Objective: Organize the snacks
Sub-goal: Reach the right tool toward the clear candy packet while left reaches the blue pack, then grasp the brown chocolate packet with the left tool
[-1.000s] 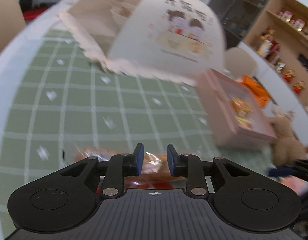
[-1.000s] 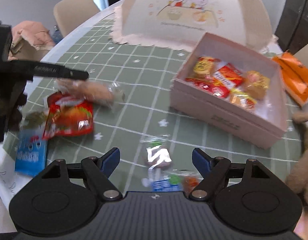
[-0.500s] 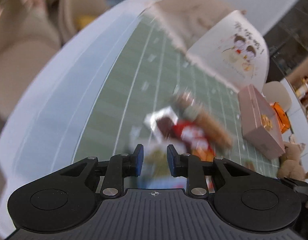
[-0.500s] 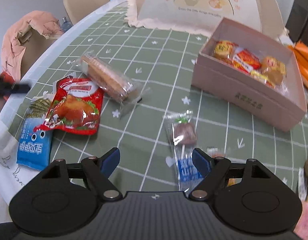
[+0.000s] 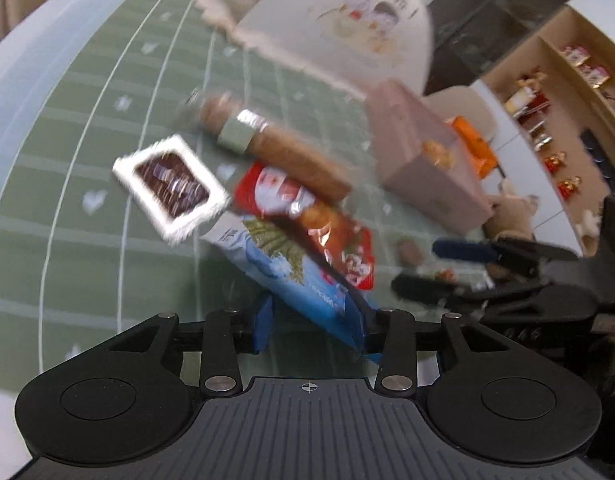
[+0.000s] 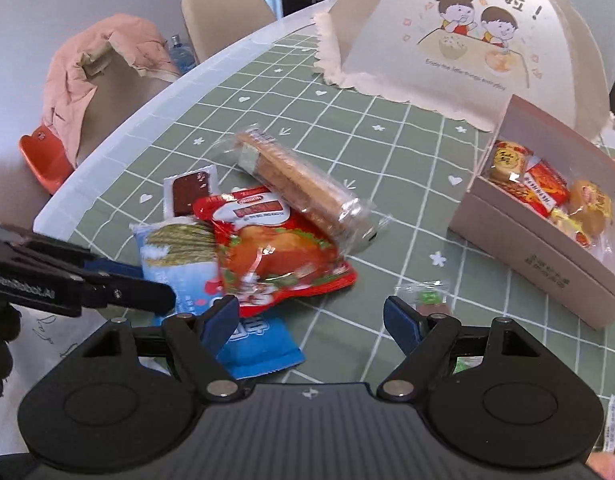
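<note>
Here, through the left wrist view, our left gripper (image 5: 315, 330) angles down with jaws opening around the blue snack packet (image 5: 303, 280), the red chicken pouch (image 5: 327, 232) overlapping it. Through the right wrist view alone, we see snacks inside the pink box (image 6: 527, 248); our right gripper (image 6: 311, 314) hovers wide apart, empty, above the green checked tablecloth (image 6: 387, 152).

We see a glossy red foil pouch (image 6: 281, 256) beside a clear, shiny plastic biscuit sleeve (image 6: 303, 188). Right of the pouch, the pink box (image 6: 547, 264) looks like matt cardboard on a smooth checked cloth (image 6: 387, 152).
</note>
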Available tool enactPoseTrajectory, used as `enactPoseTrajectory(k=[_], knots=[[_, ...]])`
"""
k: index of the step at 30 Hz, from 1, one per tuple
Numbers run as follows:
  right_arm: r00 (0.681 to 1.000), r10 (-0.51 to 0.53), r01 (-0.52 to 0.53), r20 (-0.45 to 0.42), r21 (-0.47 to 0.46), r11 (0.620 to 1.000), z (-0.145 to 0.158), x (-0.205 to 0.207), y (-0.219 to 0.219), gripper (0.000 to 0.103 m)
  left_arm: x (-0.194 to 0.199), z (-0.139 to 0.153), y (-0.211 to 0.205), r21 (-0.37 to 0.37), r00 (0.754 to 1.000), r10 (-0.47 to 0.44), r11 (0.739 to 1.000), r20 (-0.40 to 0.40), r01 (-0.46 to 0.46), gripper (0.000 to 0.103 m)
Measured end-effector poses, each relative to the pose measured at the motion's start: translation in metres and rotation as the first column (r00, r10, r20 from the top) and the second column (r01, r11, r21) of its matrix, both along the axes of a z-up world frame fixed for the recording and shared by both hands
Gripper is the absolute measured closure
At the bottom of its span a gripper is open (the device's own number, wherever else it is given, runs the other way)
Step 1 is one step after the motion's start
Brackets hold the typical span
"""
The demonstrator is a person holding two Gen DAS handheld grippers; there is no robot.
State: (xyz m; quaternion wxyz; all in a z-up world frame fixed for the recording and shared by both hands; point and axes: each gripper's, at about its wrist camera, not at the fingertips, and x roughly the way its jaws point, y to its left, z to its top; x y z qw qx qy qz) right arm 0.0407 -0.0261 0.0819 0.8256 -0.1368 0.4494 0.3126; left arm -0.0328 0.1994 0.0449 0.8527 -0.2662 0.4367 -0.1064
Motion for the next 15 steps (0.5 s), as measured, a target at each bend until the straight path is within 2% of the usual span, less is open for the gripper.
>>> enactPoseTrajectory(k=[2,3,5,6,7,9,11,13,15], knots=[[1.0,-0.023,0.023,-0.004,0.006,1.0,0.001,0.001,-0.007,0.023,0.004,0.008,0.01,0.028,0.998,0.046,0.998,0.032,-0.047,0.06],[0.999,-0.036,0.036,-0.01,0.009,0.999,0.001,0.002,-0.012,0.023,0.006,0.011,0.016,0.065,0.995,0.089,0.994,0.037,-0.092,0.06],[0.998,-0.064,0.064,-0.022,0.013,0.998,0.0,0.003,-0.019,0.023,0.011,0.011,0.032,0.136,0.979,0.205,0.97,0.0,-0.203,0.06],[0.997,-0.077,0.078,-0.028,0.013,0.997,-0.001,0.004,-0.023,0.023,0.014,0.009,0.04,0.138,0.964,0.265,0.956,-0.028,-0.259,0.06],[0.995,-0.092,0.092,-0.035,0.013,0.996,-0.002,0.004,-0.026,0.023,0.015,0.006,0.05,0.11,0.941,0.336,0.938,-0.048,-0.329,0.06],[0.992,-0.116,0.117,-0.045,0.017,0.993,-0.004,0.003,-0.032,0.023,0.016,0.001,0.066,0.05,0.914,0.398,0.917,-0.076,-0.395,0.06],[0.99,-0.131,0.133,-0.06,0.018,0.991,-0.007,0.001,-0.035,0.023,0.025,-0.005,0.069,0.053,0.906,0.408,0.913,-0.11,-0.404,0.06],[0.987,-0.139,0.14,-0.075,0.009,0.99,-0.012,0.0,-0.037,0.023,0.04,-0.012,0.067,0.105,0.905,0.402,0.915,-0.138,-0.391,0.06],[0.987,-0.141,0.141,-0.082,-0.001,0.99,-0.015,-0.002,-0.037,0.023,0.053,-0.016,0.063,0.129,0.908,0.399,0.915,-0.13,-0.383,0.063]])
